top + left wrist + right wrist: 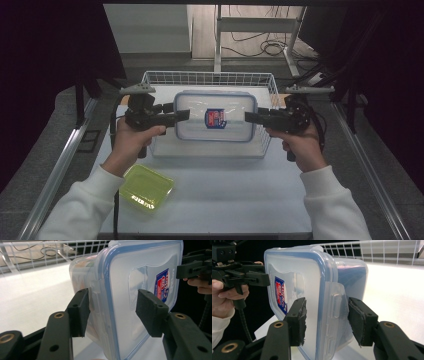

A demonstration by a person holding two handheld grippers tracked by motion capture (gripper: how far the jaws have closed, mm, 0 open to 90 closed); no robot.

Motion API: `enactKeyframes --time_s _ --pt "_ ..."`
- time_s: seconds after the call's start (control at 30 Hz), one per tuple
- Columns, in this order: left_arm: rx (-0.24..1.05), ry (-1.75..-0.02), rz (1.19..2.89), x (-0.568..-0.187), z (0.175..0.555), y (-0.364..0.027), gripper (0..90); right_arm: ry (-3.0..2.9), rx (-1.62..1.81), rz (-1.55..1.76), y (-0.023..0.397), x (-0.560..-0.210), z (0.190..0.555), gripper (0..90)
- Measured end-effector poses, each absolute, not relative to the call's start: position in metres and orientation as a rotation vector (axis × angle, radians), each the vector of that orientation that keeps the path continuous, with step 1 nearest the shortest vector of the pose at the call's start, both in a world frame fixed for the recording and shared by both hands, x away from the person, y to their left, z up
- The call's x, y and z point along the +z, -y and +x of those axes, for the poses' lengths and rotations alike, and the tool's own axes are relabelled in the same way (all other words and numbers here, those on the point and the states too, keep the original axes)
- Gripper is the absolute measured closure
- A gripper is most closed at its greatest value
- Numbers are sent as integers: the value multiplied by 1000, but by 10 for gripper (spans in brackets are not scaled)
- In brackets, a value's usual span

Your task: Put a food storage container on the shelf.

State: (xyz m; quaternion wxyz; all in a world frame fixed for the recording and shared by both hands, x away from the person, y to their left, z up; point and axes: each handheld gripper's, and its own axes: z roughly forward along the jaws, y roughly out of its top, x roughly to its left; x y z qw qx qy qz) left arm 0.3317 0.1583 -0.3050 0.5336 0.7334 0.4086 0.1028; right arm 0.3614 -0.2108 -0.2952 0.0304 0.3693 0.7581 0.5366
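White table [210, 200] under dark surround. Near left corner: green lid [146, 187], untouched. Mid-table: left gripper [183, 114] and right gripper [248, 116], jaws part-closed, clamp short ends of lidded clear container [216, 122], held over wire basket [210, 78] at far edge. Judgement: lifted; setting down remains.

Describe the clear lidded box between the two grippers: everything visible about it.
The box looks like clear plastic, rectangular with rounded corners. Its lid has a blue seal line, side latch flaps and a red-and-blue sticker in the middle. The lid is on. It is held level over the wire basket, lid up, the left gripper and right gripper each clamping a short end, one jaw on the lid and one beneath. Contents are unclear.
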Motion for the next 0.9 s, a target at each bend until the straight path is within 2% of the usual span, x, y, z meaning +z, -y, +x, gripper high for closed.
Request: enactKeyframes --time_s 0.33,0.47,0.7,0.9 --pt "205 -1025 1755 -297 375 -170 455 -2393 1652 1191 199 -289 414 495" --pt "193 -1037 1746 -297 383 -172 457 -2394 1656 1208 197 -288 424 494" --pt "93 -1106 1699 -298 407 -175 456 -2394 1696 1344 198 -291 450 477" --pt "107 -1152 1672 -302 418 -174 454 -2342 1721 1473 198 -298 460 455"
